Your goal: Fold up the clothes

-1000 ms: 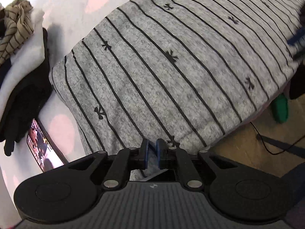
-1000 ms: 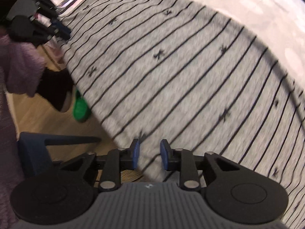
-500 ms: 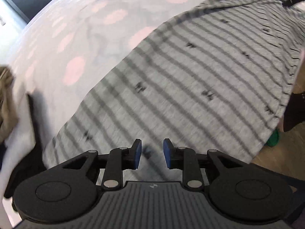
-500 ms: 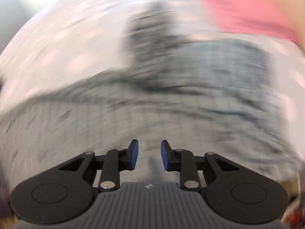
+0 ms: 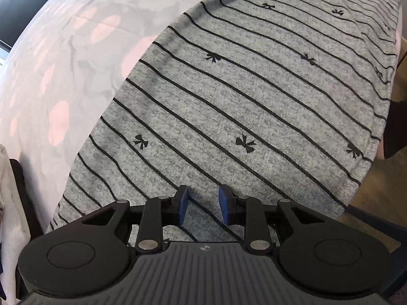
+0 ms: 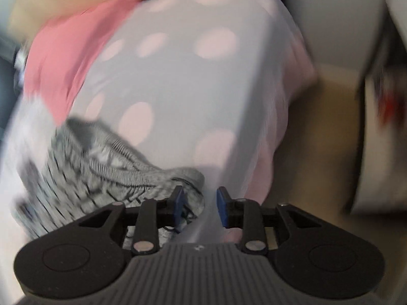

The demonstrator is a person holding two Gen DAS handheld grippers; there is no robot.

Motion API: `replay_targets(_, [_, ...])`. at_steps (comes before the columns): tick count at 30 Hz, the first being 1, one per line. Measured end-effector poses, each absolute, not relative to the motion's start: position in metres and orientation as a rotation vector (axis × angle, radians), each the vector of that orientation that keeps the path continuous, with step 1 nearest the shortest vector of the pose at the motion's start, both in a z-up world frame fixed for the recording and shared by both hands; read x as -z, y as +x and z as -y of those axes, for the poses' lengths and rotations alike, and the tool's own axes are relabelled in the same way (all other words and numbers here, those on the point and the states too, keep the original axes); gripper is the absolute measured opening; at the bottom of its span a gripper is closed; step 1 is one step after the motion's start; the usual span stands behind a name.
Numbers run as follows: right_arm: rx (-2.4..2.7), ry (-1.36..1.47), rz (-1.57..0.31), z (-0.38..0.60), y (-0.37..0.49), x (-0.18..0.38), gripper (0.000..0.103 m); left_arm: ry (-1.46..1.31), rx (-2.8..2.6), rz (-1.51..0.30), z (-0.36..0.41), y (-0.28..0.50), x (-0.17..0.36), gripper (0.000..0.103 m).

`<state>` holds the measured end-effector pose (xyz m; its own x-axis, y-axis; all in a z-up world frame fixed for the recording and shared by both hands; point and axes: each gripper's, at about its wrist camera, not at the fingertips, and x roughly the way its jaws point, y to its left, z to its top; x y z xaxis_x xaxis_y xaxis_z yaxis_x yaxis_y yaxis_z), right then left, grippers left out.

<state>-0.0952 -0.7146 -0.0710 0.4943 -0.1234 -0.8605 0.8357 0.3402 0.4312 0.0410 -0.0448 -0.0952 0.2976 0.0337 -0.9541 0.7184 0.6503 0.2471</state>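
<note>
Where the spotted cover is widest: the bed cover (image 5: 63, 58), pale grey with pink dots, fills the upper left of the left wrist view and the middle of the right wrist view (image 6: 193, 96).
Garment: a grey striped garment (image 5: 241, 106) with thin black lines and small black bows lies spread flat on the bed cover, running from just beneath the left gripper up to the far right corner of that view; its right edge hangs at the side of the bed, over the wooden floor (image 5: 376, 198).
Garment, right wrist view: a bunched, ribbed end of the same grey striped fabric (image 6: 106, 162) lies crumpled on the cover, to the left of the right gripper and reaching under its left finger; the picture is blurred, so whether it touches the pad cannot be told.
Pink cloth: a pink cloth (image 6: 73, 53) lies on the cover, beyond the bunched fabric, upper left.
Left gripper: the left gripper (image 5: 202, 208) hovers over the near part of the garment, blue pads parted by a moderate gap, nothing between them.
Right gripper: the right gripper (image 6: 199, 204) has its pads parted about as wide, holding nothing, with bare cover showing in the gap.
</note>
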Motion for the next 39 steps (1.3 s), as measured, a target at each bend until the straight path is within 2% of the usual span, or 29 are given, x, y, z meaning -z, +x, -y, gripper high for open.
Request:
replay_targets(4, [0.699, 1.225, -0.787, 0.720, -0.105, 0.095, 0.038, 0.769, 0.506, -1.200, 0.047, 0.039, 0.098, 0.025])
replay_targets(8, [0.706, 1.166, -0.853, 0.711, -0.090, 0.103, 0.034, 0.754, 0.497, -1.199, 0.044, 0.035, 0.099, 0.026])
replay_targets(10, [0.655, 1.177, -0.839, 0.710, -0.083, 0.107, 0.025, 0.748, 0.496, -1.199, 0.042, 0.033, 0.100, 0.026])
replay_targets(11, [0.637, 1.164, -0.816, 0.709, -0.081, 0.106, 0.017, 0.747, 0.495, -1.199, 0.042, 0.032, 0.101, 0.026])
replay_targets(12, [0.621, 1.151, -0.791, 0.707, -0.079, 0.104, 0.004, 0.745, 0.494, -1.200, 0.041, 0.031, 0.101, 0.026])
replay_targets(21, [0.478, 0.564, -0.467, 0.655, -0.067, 0.022, 0.002, 0.739, 0.491, -1.235, 0.038, 0.025, 0.104, 0.026])
replay_targets(24, [0.480, 0.459, -0.552, 0.654, -0.069, 0.021, 0.002, 0.743, 0.495, -1.235, 0.036, 0.020, 0.104, 0.026])
replay_targets(32, [0.612, 0.571, -0.901, 0.681, -0.070, 0.080, 0.003, 0.752, 0.491, -1.229, 0.033, 0.005, 0.104, 0.026])
replay_targets(37, [0.840, 0.542, -0.973, 0.691, -0.077, 0.081, 0.010, 0.749, 0.488, -1.229, 0.036, -0.001, 0.107, 0.026])
replay_targets(39, [0.836, 0.544, -0.906, 0.692, -0.080, 0.072, 0.010, 0.745, 0.485, -1.229, 0.032, -0.020, 0.110, 0.026])
